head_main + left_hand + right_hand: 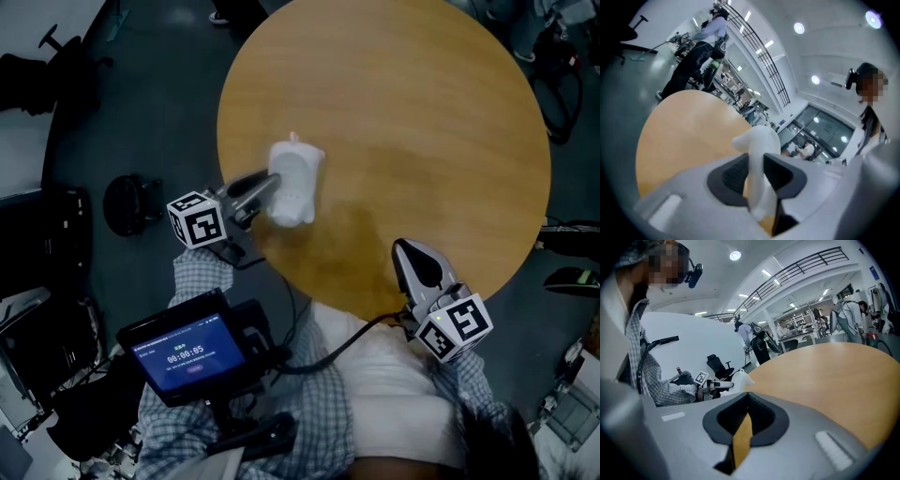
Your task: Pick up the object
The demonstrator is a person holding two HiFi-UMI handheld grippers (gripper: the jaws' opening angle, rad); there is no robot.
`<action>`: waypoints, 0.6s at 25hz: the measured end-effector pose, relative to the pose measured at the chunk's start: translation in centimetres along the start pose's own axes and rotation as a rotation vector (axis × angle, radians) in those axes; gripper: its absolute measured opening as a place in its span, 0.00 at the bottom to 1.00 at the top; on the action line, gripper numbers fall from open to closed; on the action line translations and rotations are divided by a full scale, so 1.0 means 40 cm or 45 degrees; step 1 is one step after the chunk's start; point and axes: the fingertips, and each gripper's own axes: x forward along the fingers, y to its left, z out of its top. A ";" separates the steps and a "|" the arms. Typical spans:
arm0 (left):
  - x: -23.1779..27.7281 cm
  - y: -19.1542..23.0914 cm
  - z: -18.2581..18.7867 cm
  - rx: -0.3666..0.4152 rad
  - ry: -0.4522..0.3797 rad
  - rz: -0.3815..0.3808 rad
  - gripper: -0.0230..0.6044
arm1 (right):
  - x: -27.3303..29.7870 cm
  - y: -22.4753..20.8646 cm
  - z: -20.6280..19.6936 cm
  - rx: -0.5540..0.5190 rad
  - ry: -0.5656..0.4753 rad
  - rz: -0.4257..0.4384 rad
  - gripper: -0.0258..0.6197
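Observation:
A white, soft-looking object [298, 183] rests on the left part of the round wooden table [422, 112]. My left gripper [270, 186] reaches in from the table's left edge and is shut on the object's left side. In the left gripper view the object [761, 140] is squeezed between the two dark pads [733, 176] of the left gripper [757, 161] and sticks out past them. My right gripper [417, 253] hovers at the table's near edge, apart from the object, shut with nothing in it. In the right gripper view, beyond the right gripper's [747, 397] touching tips, the object [739, 377] shows far off.
A small screen with a timer [187, 352] is mounted near my chest, and a cable [328, 352] runs to the right gripper. A black round thing [131, 202] lies on the floor to the left. People and office chairs [717, 365] stand in the room beyond the table.

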 end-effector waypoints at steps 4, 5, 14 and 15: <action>-0.006 -0.082 0.069 -0.101 -0.213 0.035 0.20 | -0.022 -0.016 0.044 -0.021 -0.041 0.017 0.05; -0.012 -0.112 0.073 -0.097 -0.252 0.025 0.20 | -0.034 -0.012 0.045 -0.033 -0.060 0.021 0.05; -0.070 -0.364 0.128 -0.088 -0.499 -0.141 0.20 | -0.061 0.036 0.090 -0.051 -0.197 0.060 0.05; -0.071 -0.378 0.134 -0.099 -0.523 -0.159 0.20 | -0.054 0.031 0.095 -0.045 -0.203 0.063 0.05</action>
